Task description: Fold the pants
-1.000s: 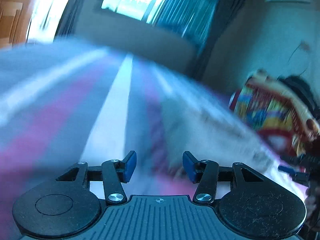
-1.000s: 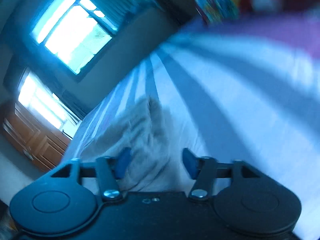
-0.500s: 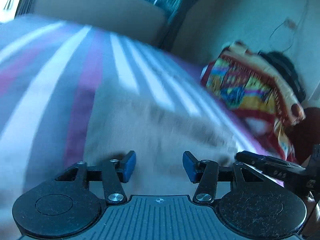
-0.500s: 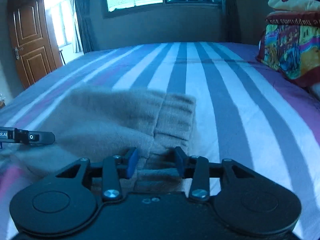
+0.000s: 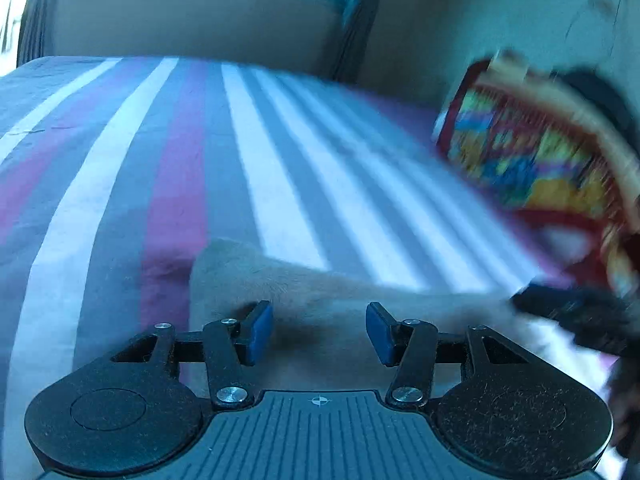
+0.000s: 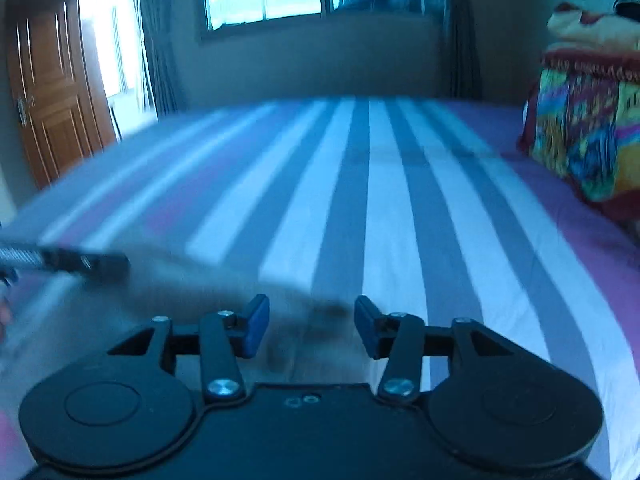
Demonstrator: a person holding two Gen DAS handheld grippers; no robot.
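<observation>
Pants (image 5: 320, 300), beige and soft, lie bunched on the striped bed (image 5: 248, 160) at its near edge, right under both tools. The left gripper (image 5: 319, 330) hangs over their left end with jaws spread and nothing between them; the right gripper (image 6: 311, 328) likewise stands released above the right end. Judging by this pairing, each is placed to take one side for the fold. A colourful blanket pile (image 6: 588, 128) sits at the bed's right edge

Beige pants (image 5: 320, 300) lie on a bedsheet (image 6: 380, 200) striped white, grey and purple, near a multicoloured red-bordered blanket (image 6: 584, 136).
</observation>
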